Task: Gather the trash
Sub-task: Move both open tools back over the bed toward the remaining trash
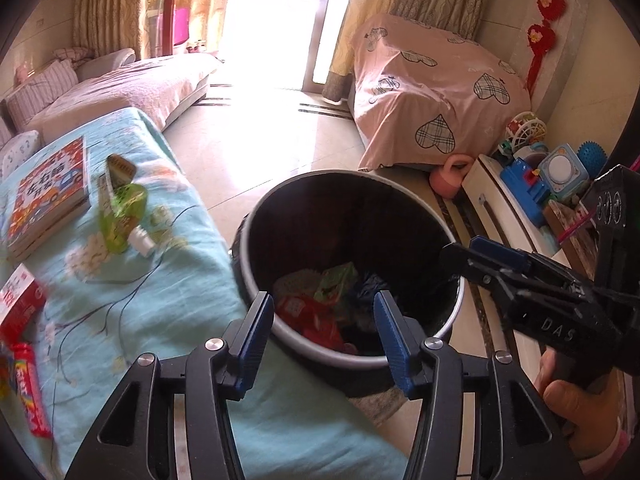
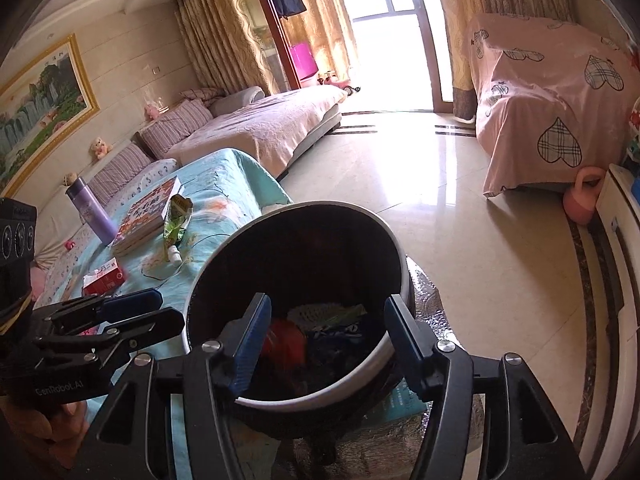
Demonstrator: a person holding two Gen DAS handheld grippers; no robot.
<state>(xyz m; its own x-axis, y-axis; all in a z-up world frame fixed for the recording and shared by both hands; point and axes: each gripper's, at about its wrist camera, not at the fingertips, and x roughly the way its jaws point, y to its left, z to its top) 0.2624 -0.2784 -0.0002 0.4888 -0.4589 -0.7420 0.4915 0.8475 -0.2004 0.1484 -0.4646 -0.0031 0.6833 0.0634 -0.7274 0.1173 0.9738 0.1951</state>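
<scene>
Broadly, the desk [image 1: 168, 320] under its blue cloth carries what I have yet to clear: a green pouch [image 1: 122, 216] beside the book [image 1: 48, 196], a red box [image 1: 18, 300] and a red wrapper [image 1: 32, 388]. Next, the bin [image 1: 352, 356] just beside the desk holds several wrappers, so I judge collection partly done. Smallest, my left gripper [image 1: 324, 320] and right gripper [image 2: 326, 320] hover over the bin, both wide and empty.
</scene>
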